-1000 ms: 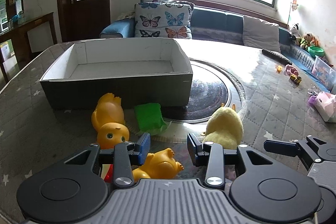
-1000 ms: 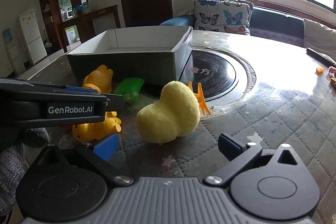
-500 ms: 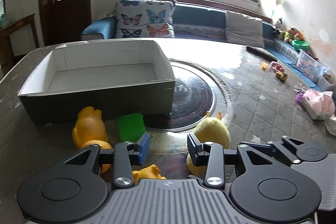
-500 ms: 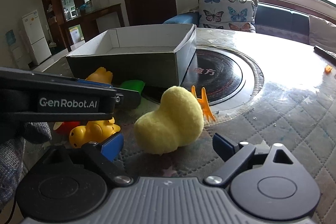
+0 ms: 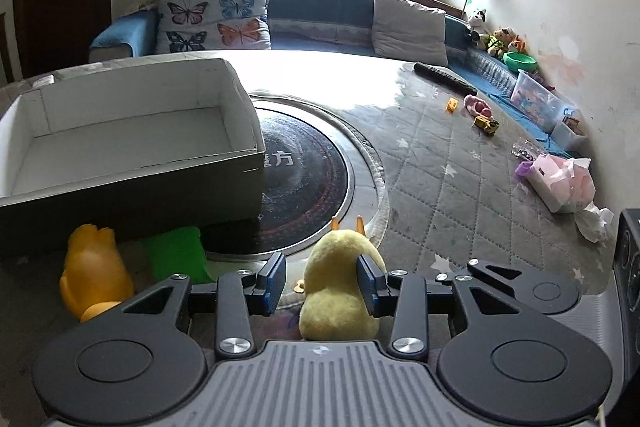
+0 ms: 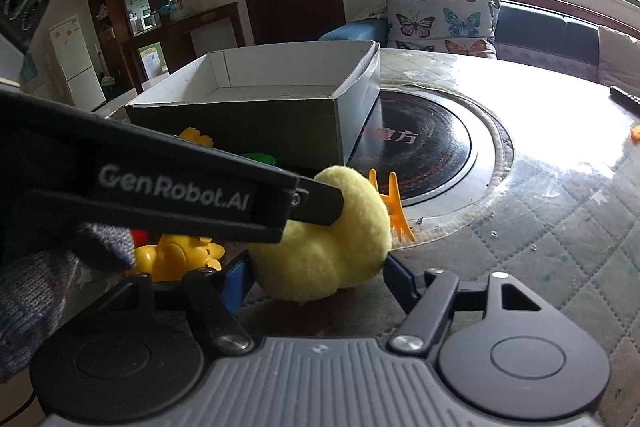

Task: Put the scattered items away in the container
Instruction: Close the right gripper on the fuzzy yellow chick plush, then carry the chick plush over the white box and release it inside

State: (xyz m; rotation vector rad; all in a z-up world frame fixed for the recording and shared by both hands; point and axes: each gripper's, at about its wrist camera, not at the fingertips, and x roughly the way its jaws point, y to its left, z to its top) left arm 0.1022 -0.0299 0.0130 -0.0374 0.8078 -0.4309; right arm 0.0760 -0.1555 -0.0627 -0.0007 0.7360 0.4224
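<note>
A yellow plush duck with orange feet lies on the quilted table, also in the right wrist view. My left gripper is open; the duck sits between its pads against the right one. My right gripper is open, its jaws either side of the duck. The left gripper's finger presses the duck's top. The empty box stands at the left. An orange rubber duck and a green item lie before it. A yellow rubber duck lies by the right gripper.
A round dark hotplate is set into the table beside the box. Small toys, a remote and a pink tissue pack lie at the far right. A sofa with butterfly cushions is behind.
My left gripper has swung right from the rubber ducks to the plush duck, which now sits between its pads. My right gripper has closed in on the same duck.
</note>
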